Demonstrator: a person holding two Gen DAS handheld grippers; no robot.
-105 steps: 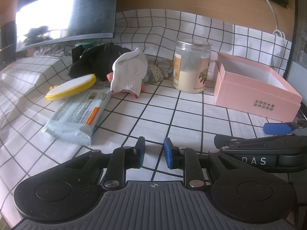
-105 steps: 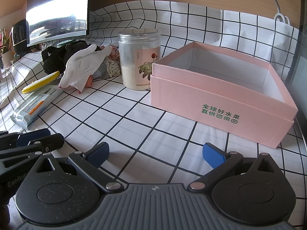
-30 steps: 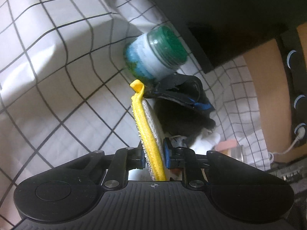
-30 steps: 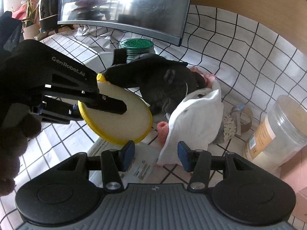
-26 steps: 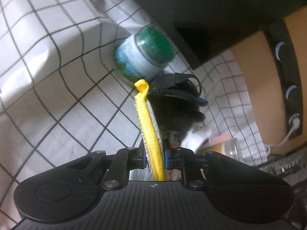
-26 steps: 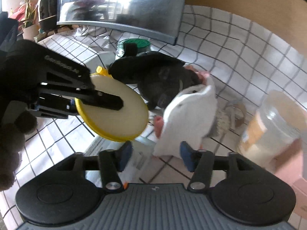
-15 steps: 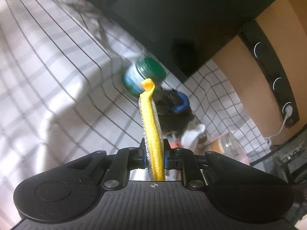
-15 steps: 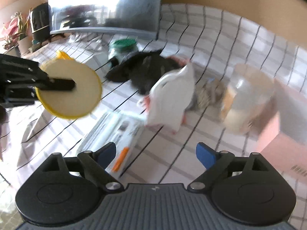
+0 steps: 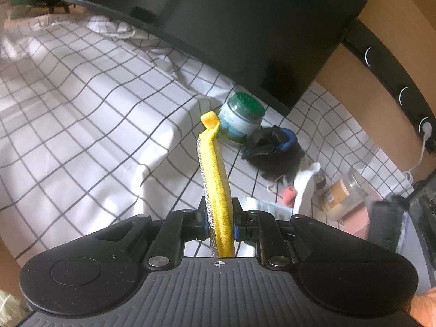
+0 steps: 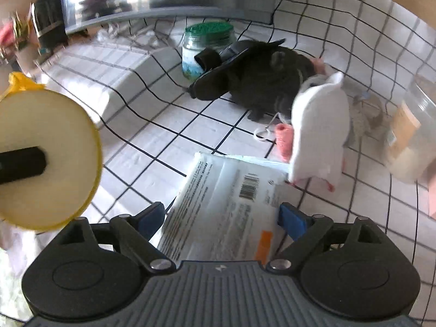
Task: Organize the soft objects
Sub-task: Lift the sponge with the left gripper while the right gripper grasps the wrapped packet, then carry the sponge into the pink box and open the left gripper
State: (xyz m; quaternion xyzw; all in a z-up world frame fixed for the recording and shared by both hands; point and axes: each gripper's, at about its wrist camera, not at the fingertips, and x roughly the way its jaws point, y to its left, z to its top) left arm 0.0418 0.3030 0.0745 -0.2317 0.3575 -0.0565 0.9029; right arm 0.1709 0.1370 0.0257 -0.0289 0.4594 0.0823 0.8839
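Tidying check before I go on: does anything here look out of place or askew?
The soft items lie jumbled: a white glove draped over a pink one, against a black heap. The yellow scrub pad hangs edge-up in the left gripper.

green-lidded jar (image 10: 208,50) beside a dark monitor (image 9: 245,27); clear jar (image 10: 411,133) on gridded cloth (image 9: 81,109).

The pink box (image 10: 432,190) is cut off at the right-wrist view's right edge, the clear jar (image 10: 408,133) beside it blurred, its label unreadable

Daylit, fisheye-warped — edges motion-blurred.
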